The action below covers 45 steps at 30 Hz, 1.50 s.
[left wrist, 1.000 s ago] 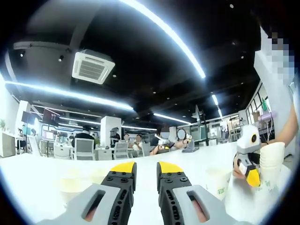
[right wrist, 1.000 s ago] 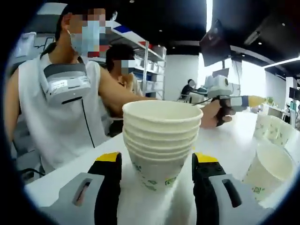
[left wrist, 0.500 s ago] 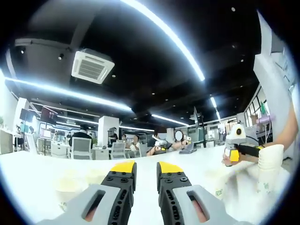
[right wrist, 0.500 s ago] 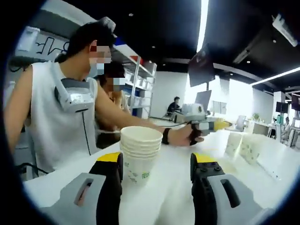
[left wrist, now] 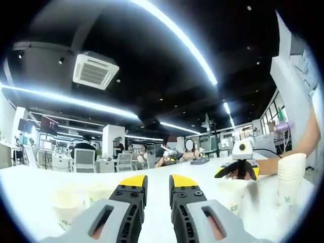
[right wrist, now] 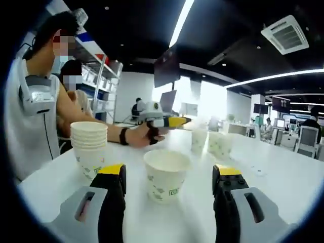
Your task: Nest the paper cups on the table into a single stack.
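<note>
A stack of several white paper cups (right wrist: pixel 90 147) stands on the white table (right wrist: pixel 273 177) left of my right gripper (right wrist: pixel 170 171). That gripper is open, jaws wide apart. A single paper cup (right wrist: pixel 166 174) stands upright just ahead, in line with the gap and untouched. Two more cups (right wrist: pixel 200 139) (right wrist: pixel 218 144) stand farther back. My left gripper (left wrist: pixel 158 181) is shut, with nothing in it, and hovers low over the table. The left gripper view has the stack (left wrist: pixel 289 174) at the right, the right gripper (left wrist: pixel 238 171) above the single cup (left wrist: pixel 233 195), and blurred cups (left wrist: pixel 66 207) at the left.
A person in a white sleeveless top (right wrist: pixel 30 131) stands at the table's near edge, their hand holding the left gripper (right wrist: pixel 162 121) out over the table. Chairs (left wrist: pixel 90 161) and other people sit beyond the far side.
My right gripper has let go of the stack, drawn back and swung right, so the single cup now stands before its open jaws. The left gripper stays shut.
</note>
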Each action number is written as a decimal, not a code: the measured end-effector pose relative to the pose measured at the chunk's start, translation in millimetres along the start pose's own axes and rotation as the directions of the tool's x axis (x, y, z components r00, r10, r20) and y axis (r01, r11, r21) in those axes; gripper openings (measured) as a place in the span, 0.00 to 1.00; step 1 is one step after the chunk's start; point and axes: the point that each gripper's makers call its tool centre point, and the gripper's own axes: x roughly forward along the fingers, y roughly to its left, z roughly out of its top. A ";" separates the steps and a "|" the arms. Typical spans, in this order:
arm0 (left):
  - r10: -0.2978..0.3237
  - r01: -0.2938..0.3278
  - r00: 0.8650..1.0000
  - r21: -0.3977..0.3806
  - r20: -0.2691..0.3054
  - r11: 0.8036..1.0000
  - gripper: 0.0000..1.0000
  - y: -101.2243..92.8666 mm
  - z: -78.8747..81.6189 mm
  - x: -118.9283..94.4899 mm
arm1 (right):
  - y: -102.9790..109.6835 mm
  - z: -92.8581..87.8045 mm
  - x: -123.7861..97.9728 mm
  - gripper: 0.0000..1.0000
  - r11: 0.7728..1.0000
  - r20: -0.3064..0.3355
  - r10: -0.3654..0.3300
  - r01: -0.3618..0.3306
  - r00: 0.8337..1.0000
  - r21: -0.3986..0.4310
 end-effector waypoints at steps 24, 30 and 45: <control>-0.045 0.046 0.999 0.054 -0.029 0.997 0.18 -5.5 -2.9 6.3 | -8.3 -17.0 8.9 0.71 0.999 -0.078 -0.048 0.048 0.996 0.000; -0.069 0.073 0.996 0.070 -0.053 0.995 0.18 -10.2 -8.5 9.0 | -10.8 -11.7 8.3 0.67 0.998 -0.074 -0.066 0.066 0.995 -0.003; -0.071 0.077 0.995 0.100 -0.065 0.992 0.18 -10.5 -8.8 8.5 | -2.4 -26.0 23.7 0.53 0.997 -0.097 -0.030 0.037 0.995 0.069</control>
